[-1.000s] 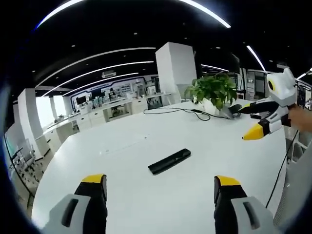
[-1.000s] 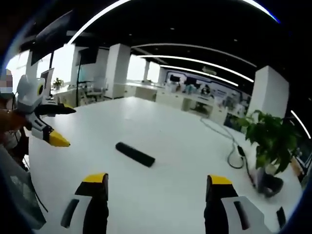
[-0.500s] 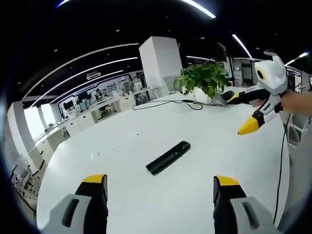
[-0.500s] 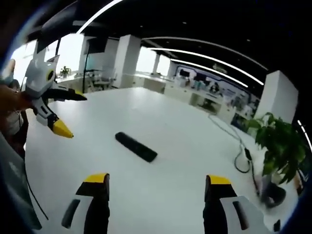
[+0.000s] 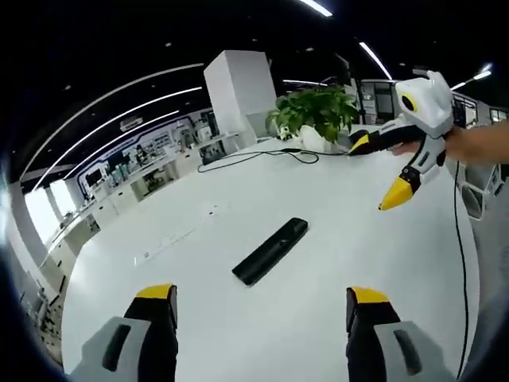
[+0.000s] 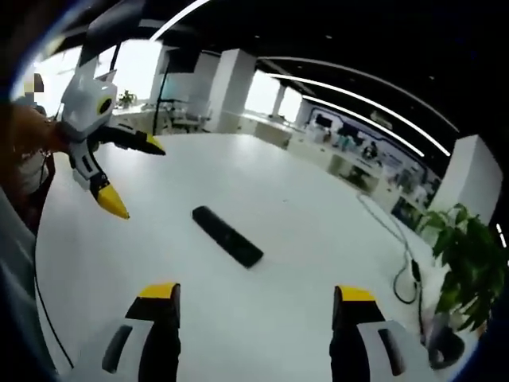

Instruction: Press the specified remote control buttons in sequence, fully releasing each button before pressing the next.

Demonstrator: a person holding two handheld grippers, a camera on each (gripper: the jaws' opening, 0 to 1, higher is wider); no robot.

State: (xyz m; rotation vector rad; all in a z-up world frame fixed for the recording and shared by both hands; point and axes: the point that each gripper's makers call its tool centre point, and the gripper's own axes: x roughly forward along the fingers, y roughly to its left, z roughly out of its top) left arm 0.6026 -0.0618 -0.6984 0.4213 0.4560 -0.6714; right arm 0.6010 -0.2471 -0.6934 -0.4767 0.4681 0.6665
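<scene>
A white table (image 5: 238, 207) (image 6: 238, 175) bears a black remote (image 5: 270, 251) (image 6: 227, 235) lying flat near its middle, apart from both grippers. A plant (image 5: 314, 115) (image 6: 469, 263) stands at the far edge with a cable (image 5: 254, 157) (image 6: 406, 267) trailing beside it. The left gripper (image 5: 253, 314) (image 6: 134, 177) hovers above the table, jaws wide and empty. The right gripper (image 6: 250, 312) (image 5: 378, 171) likewise hangs with jaws wide, holding nothing.

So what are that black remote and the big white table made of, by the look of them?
The remote looks like matte black plastic: dark and even, with no glare. The table has a smooth white top, probably laminate or painted board; it takes a soft sheen from the ceiling lights, but the pictures cannot settle which.
</scene>
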